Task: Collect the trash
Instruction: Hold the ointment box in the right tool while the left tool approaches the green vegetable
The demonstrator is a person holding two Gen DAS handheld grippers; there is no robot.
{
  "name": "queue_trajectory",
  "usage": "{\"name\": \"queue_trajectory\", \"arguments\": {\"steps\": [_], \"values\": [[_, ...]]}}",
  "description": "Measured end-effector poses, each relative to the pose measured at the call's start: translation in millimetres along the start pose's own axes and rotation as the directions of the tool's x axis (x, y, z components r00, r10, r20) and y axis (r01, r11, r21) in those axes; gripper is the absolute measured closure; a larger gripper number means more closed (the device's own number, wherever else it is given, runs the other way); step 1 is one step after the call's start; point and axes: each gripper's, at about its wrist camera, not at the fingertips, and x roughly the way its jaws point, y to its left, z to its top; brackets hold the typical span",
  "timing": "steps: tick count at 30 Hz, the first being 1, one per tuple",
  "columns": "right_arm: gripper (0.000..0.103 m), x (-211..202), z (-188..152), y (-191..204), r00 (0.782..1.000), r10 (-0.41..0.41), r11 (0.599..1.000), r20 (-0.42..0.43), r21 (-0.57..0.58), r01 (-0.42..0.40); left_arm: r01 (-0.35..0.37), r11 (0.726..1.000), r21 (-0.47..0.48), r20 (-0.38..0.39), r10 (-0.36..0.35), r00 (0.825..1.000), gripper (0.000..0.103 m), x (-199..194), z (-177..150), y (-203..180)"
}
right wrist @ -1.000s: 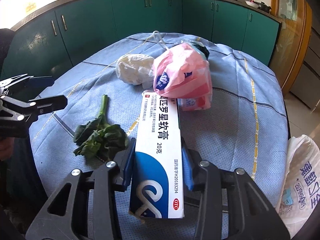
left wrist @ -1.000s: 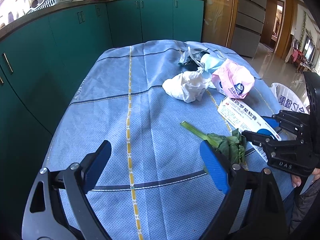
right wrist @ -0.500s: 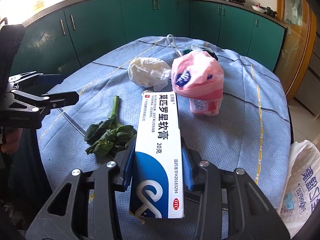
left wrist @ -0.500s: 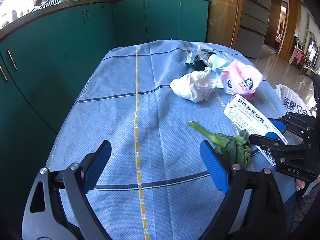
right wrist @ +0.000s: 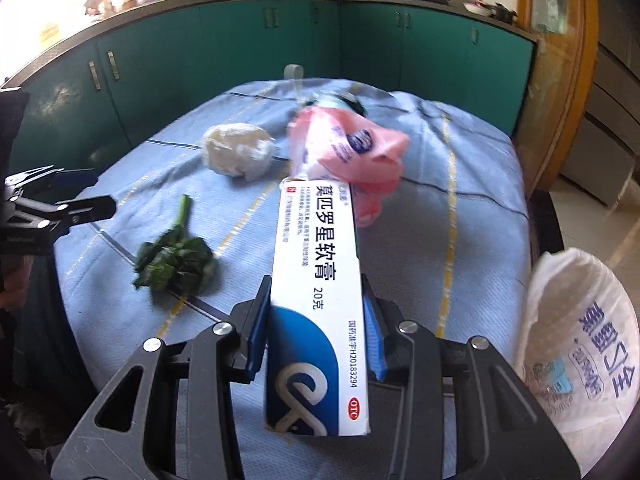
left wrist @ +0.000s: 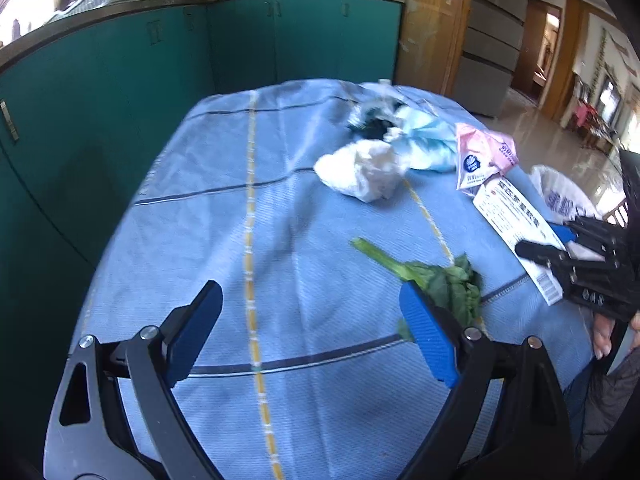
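My right gripper [right wrist: 316, 312] is shut on a white and blue ointment box [right wrist: 316, 280], held lengthwise above the table; from the left wrist view the box [left wrist: 512, 216] and that gripper [left wrist: 560, 248] show at the right edge. My left gripper [left wrist: 308, 308] stands open over the blue tablecloth [left wrist: 248, 208], nothing between its blue pads. A wilted green leaf with a stalk [left wrist: 440, 280] lies just beyond its right finger [left wrist: 424, 328]. Farther off lie a crumpled white tissue wad [left wrist: 360, 172], a pink plastic packet [left wrist: 484, 152] and a light blue bag [left wrist: 424, 140].
A white plastic bag with blue print [right wrist: 580, 340] hangs open off the table's right side. Green kitchen cabinets [left wrist: 120, 80] curve around the far side, with pots on the counter. A person's fingers [left wrist: 600, 336] grip the right tool.
The right gripper has carried the box a little to the right and up, away from the leaf. Both views have swung slightly; the left gripper stays open in place.
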Motion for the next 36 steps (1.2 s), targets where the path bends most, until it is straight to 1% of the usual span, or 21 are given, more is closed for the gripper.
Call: {"name": "queue_trajectory", "arguments": {"steps": [2,4,5,7,10,14,15,17,19,21,23,25,27,31,35,36], "values": [[0.063,2.0,-2.7,-10.0,1.0,-0.023,0.999,-0.019,0.034,0.024,0.018,1.0,0.022,-0.017,-0.017,1.0,0.013,5.7,-0.7,-9.5],[0.063,1.0,-2.9,-15.3,1.0,-0.019,0.999,-0.018,0.049,0.02,0.061,0.998,0.022,-0.027,-0.06,0.998,0.013,7.7,-0.8,-16.9],[0.063,-0.2,-3.0,-15.2,1.0,-0.015,0.999,-0.013,0.047,0.015,0.096,0.995,0.02,-0.034,-0.095,0.995,0.013,8.9,0.2,-22.1],[0.063,0.6,-2.3,-9.9,1.0,-0.008,1.0,-0.011,0.029,0.009,0.136,0.99,0.026,-0.039,-0.135,0.99,0.013,10.9,2.2,-31.9],[0.063,6.3,-0.8,-1.7,1.0,-0.012,1.0,-0.021,0.008,0.012,0.155,0.987,0.051,-0.044,-0.153,0.987,0.013,14.9,5.3,-49.5],[0.063,11.0,-0.8,-1.5,0.999,-0.014,1.0,-0.033,0.016,0.015,0.121,0.987,0.102,-0.061,-0.115,0.991,0.013,23.6,5.4,-73.0],[0.063,11.2,-0.9,-2.5,0.999,-0.017,1.0,-0.034,0.02,0.018,0.114,0.987,0.11,-0.068,-0.107,0.992,0.014,25.3,3.9,-76.8],[0.063,11.0,-1.4,-4.0,0.999,-0.021,0.999,-0.034,0.026,0.022,0.112,0.987,0.115,-0.089,-0.102,0.991,0.022,30.6,2.4,-80.6],[0.063,10.9,-1.0,-4.2,0.999,-0.023,0.999,-0.032,0.029,0.024,0.105,0.988,0.117,-0.108,-0.092,0.99,0.035,34.6,1.2,-80.8],[0.063,11.9,0.0,-4.3,0.999,-0.026,0.999,-0.032,0.033,0.027,0.101,0.988,0.114,-0.12,-0.087,0.989,0.043,36.9,0.7,-78.2],[0.063,12.7,0.9,-4.4,0.999,-0.03,0.999,-0.032,0.036,0.031,0.119,0.988,0.097,-0.125,-0.107,0.986,0.049,35.5,0.2,-73.5],[0.063,13.5,0.8,-4.2,0.999,-0.032,0.999,-0.032,0.038,0.034,0.117,0.988,0.097,-0.125,-0.105,0.987,0.057,32.9,-0.6,-69.9],[0.063,14.4,0.9,-4.0,0.999,-0.035,0.999,-0.034,0.04,0.036,0.107,0.989,0.103,-0.122,-0.094,0.988,0.061,29.9,-2.3,-66.7],[0.062,15.7,0.5,-4.3,0.998,-0.041,0.998,-0.038,0.04,0.043,0.065,0.992,0.104,-0.114,-0.053,0.992,0.062,23.4,-5.4,-52.8],[0.061,17.9,1.0,-3.3,0.998,-0.053,0.998,-0.041,0.039,0.055,0.019,0.998,0.067,-0.112,-0.011,0.994,0.06,18.7,-6.7,-33.7],[0.056,18.6,1.6,-2.6,0.998,-0.056,0.998,-0.041,0.039,0.058,0.003,0.999,0.052,-0.109,0.003,0.994,0.059,17.5,-6.3,-28.3]]}}
